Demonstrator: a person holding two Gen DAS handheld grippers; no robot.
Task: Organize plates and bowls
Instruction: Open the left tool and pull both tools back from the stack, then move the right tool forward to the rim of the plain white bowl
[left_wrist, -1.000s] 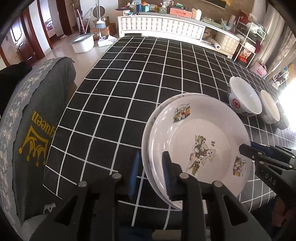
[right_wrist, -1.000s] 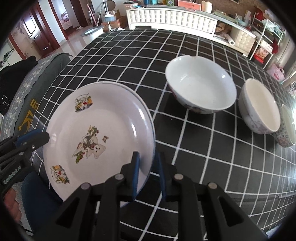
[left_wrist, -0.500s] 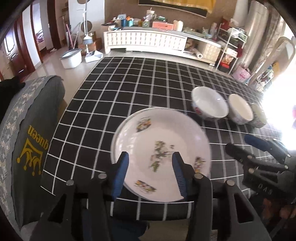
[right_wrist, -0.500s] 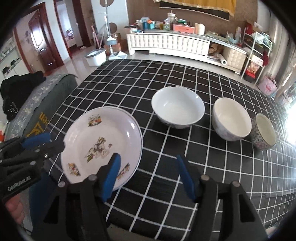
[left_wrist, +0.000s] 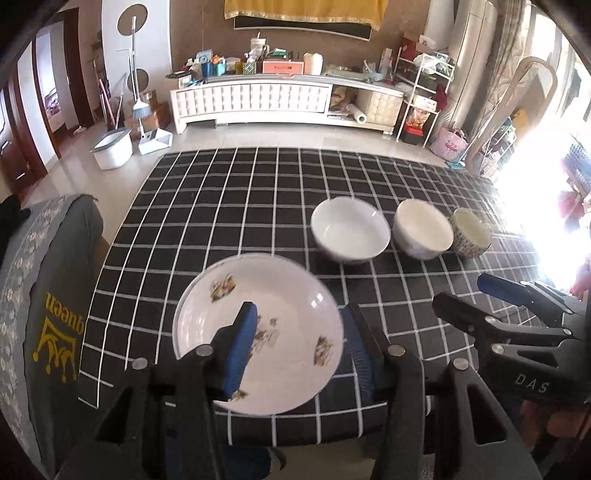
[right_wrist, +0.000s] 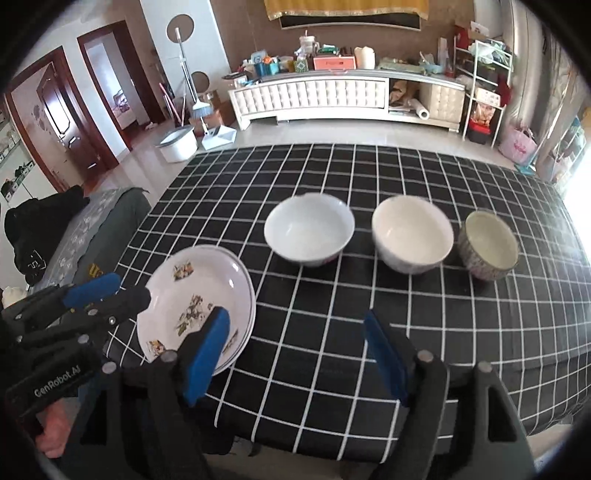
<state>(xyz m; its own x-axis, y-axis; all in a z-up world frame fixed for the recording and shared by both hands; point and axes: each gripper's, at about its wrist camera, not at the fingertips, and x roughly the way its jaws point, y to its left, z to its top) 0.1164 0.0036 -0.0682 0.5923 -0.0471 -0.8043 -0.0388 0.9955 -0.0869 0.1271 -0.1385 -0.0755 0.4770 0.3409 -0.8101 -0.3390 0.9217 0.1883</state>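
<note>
Two stacked white plates with cartoon prints (left_wrist: 280, 332) (right_wrist: 195, 299) lie on the black checked tablecloth near its front left edge. Three bowls stand in a row to their right: a large white bowl (left_wrist: 350, 229) (right_wrist: 308, 229), a cream bowl (left_wrist: 423, 229) (right_wrist: 412, 232) and a small patterned bowl (left_wrist: 471, 232) (right_wrist: 488, 244). My left gripper (left_wrist: 299, 343) is open and empty, raised above the plates. My right gripper (right_wrist: 299, 354) is open and empty, raised over the cloth to the right of the plates; it also shows in the left wrist view (left_wrist: 480, 299).
A grey chair with a "queen" print (left_wrist: 48, 317) stands at the table's left side. The table's front edge (left_wrist: 295, 432) is right below the grippers. A white cabinet (left_wrist: 258, 99) and a bucket (left_wrist: 110, 149) stand on the floor beyond the table.
Both grippers have opened, let go of the plates and pulled up and back. The plates now rest stacked on the cloth.
</note>
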